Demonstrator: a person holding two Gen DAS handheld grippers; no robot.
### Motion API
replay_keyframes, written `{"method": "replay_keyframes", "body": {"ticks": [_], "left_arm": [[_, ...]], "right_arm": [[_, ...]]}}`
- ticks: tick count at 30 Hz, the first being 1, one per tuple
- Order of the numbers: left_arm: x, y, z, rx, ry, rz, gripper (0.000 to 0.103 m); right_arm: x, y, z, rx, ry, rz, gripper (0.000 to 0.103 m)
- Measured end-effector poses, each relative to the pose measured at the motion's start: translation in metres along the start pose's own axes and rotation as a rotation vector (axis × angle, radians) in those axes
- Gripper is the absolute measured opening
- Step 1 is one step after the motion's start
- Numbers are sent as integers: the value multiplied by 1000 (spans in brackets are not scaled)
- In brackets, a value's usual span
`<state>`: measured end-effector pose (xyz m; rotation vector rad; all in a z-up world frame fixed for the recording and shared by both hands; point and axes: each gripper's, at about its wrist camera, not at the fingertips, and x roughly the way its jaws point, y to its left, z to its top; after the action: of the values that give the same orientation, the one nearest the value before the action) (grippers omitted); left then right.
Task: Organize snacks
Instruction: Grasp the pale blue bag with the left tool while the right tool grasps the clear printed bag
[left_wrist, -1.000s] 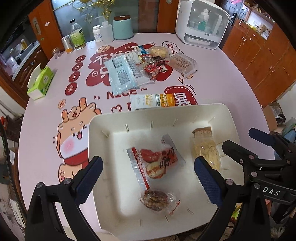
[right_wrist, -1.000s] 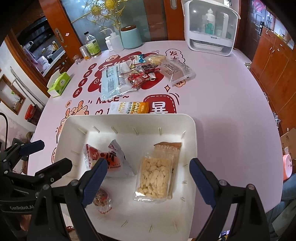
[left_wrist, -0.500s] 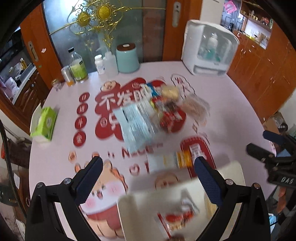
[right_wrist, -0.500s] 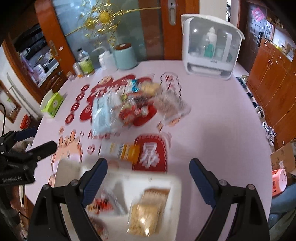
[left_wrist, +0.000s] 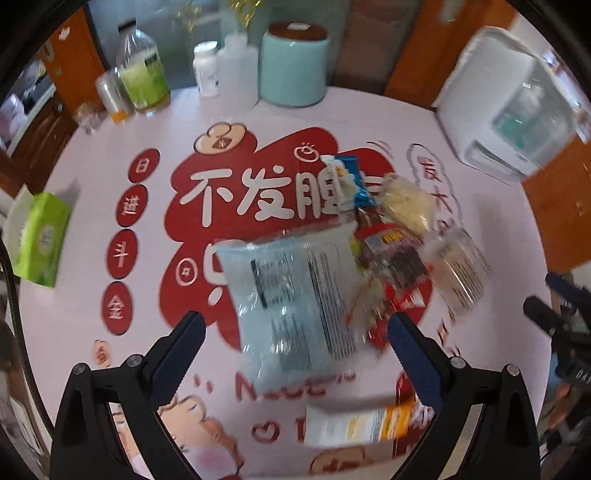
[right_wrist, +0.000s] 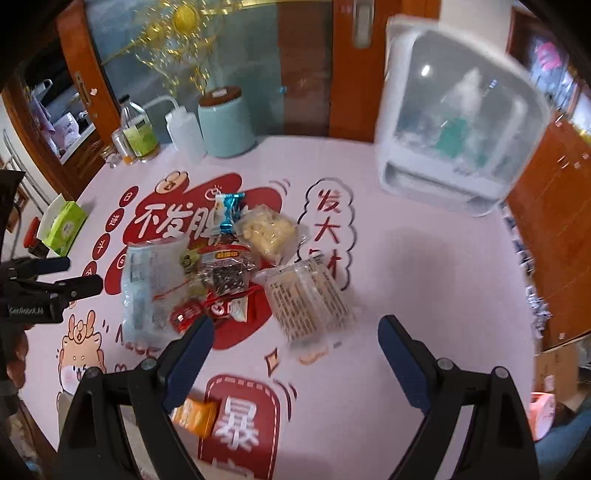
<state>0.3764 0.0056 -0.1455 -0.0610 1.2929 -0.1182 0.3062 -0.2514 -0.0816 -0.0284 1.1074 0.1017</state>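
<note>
The left gripper (left_wrist: 293, 350) hangs over the pink worktop (left_wrist: 92, 295), jaws wide apart with nothing between them but the near end of a pale blue snack bag (left_wrist: 291, 291) lying below. Just right of the bag sits a heap of small wrapped snacks (left_wrist: 391, 258). An orange-and-white packet (left_wrist: 358, 424) lies nearer. A green tissue box (left_wrist: 38, 238) rests far left; a mint canister (left_wrist: 293, 66) stands at the back.

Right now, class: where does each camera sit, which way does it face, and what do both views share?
Left wrist: on the left gripper, facing the light blue packet; its open fingers show.
Right wrist: on the right gripper, facing the clear packet; its open fingers show.
Shared: the snack pile, the teal canister.
</note>
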Motion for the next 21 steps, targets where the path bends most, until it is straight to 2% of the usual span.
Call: {"method": "replay_keyframes", "body": {"ticks": [3,7,11,16,21], "left_arm": [[32,1,8,-44,56,23,99],[61,6,9,-103,118,7,99],[77,4,8,-108,135,25,99],[94,3,11,-130,142,55,102],[103,1,13,-158,151,61,103]], "right_arm": [[38,-16,4,28,46,37,97],[69,-27,2,32,73,13,99],[88,-30,-2,4,89,48,99],[112,-22,-8,-63,150,7,99],[133,-23,-16,-57,172,-23,100]]}}
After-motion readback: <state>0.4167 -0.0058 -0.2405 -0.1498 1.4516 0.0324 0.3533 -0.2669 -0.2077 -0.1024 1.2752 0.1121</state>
